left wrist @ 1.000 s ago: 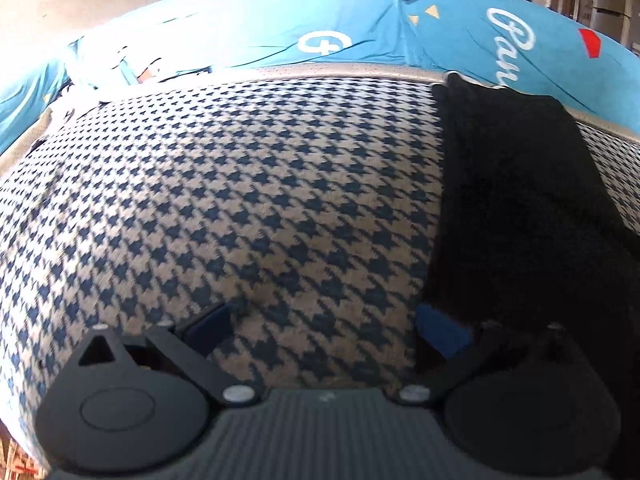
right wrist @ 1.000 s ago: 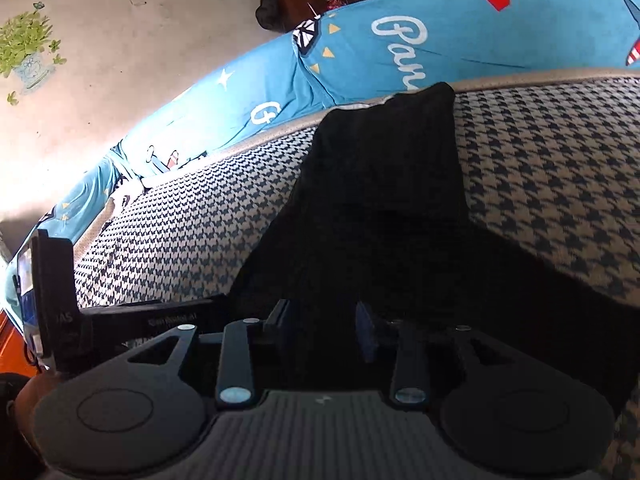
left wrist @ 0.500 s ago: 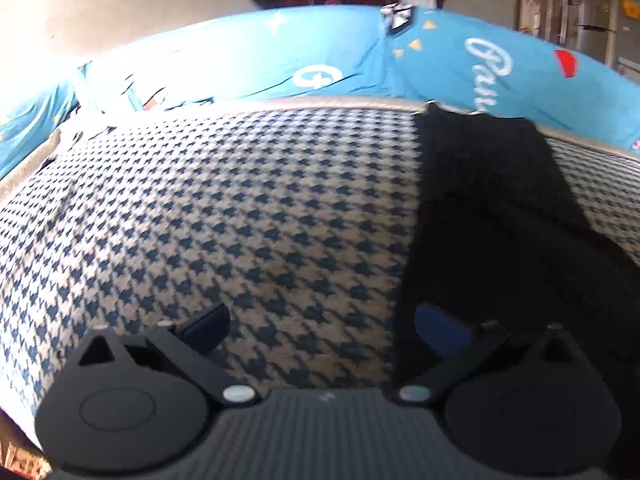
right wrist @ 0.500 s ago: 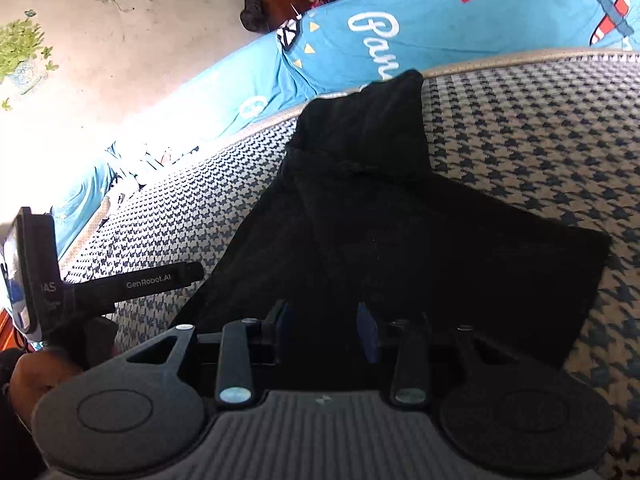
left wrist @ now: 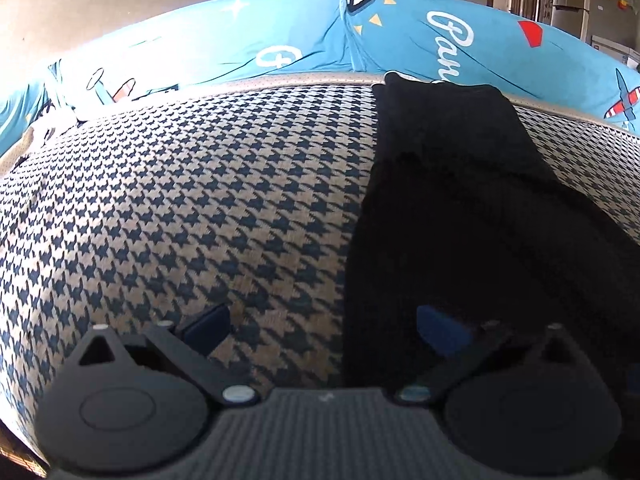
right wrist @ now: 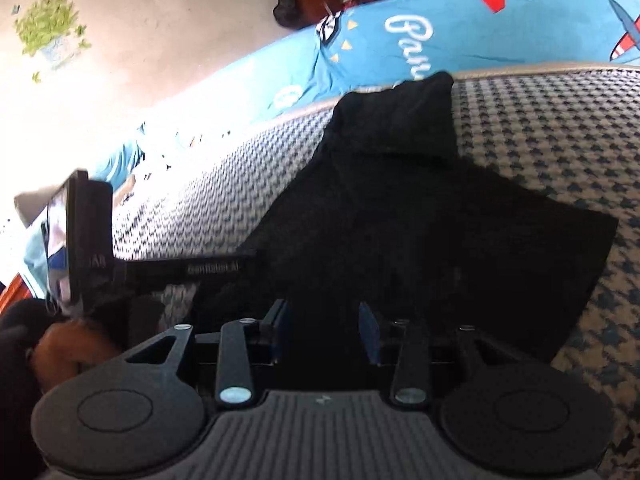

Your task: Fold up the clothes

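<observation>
houndstooth cushion (left wrist: 168, 208), blue printed sheet (left wrist: 280, 36), leaf wall decal (right wrist: 48, 28)

Black garment (left wrist: 460, 184): matt cloth, soft and light-absorbing, weave too dark to read. Houndstooth cover (left wrist: 180, 200): woven cloth, coarse visible texture, navy on tan, matt. Blue printed sheet (left wrist: 280, 36): thin smooth cloth, slight sheen, creased. Left gripper (left wrist: 322, 326): matt black plastic body, ribbed grey plastic deck, small shiny metal pivot pins; blue finger pads (left wrist: 438, 328) look smooth, rubbery or plastic, cannot tell. Right gripper (right wrist: 325, 330): same matt black plastic, ribbed deck, shiny pins. Wall (right wrist: 160, 32): matt painted plaster, leaf decals (right wrist: 48, 24) flat. Wood edge at lower left (right wrist: 14, 292), glossy reddish.
</observation>
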`<state>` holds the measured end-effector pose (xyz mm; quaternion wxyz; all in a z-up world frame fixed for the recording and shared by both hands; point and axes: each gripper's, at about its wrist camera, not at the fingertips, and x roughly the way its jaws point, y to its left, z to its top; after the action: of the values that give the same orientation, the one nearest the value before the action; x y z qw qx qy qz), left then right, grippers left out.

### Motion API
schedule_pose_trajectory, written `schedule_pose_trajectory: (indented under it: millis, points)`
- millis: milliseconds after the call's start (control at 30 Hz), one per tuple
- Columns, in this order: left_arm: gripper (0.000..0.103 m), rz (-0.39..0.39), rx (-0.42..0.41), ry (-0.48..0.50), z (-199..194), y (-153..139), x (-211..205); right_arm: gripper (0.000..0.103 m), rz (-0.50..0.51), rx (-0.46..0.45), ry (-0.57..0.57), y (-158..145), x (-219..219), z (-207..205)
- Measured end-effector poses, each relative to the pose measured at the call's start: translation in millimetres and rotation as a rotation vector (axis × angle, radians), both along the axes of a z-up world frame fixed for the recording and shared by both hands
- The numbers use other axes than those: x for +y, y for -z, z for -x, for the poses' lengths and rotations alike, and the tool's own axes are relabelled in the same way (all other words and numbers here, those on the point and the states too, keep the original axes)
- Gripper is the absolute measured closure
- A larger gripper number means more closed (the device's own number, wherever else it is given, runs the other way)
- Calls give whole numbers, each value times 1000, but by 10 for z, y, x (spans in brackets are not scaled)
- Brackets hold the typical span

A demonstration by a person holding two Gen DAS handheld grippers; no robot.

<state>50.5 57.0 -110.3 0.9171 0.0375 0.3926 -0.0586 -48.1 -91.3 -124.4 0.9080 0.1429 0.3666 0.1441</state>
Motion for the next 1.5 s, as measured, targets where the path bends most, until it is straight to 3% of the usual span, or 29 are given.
schedule_pose_trajectory:
  millis: [300, 433, 600, 667, 900, 1133, 1400, 1500]
  points:
    - [0, 7, 5, -21, 72, 2, 98, 63, 28, 79, 25, 65, -22, 288]
    - [0, 9, 8, -40, 103, -4, 121, 63, -6, 109, 33, 68, -83, 480]
    - [0, 13, 6, -54, 150, -17, 148, 62, -27, 61, 79, -24, -206, 613]
    - [0, 15, 7, -60, 171, -22, 154, 61, 15, 45, 132, -59, -245, 666]
    - [0, 16, 6, -69, 230, -30, 136, 61, 65, 71, 251, 30, -362, 607]
    - [0, 20, 5, -71, 256, -23, 143, 61, 100, 52, 254, 113, -294, 550]
    - [0, 22, 7, -74, 254, -19, 143, 93, 170, 33, 254, 112, -208, 567]
    - [0, 21, 8, -78, 253, -22, 151, 97, 197, 32, 258, 108, -178, 579]
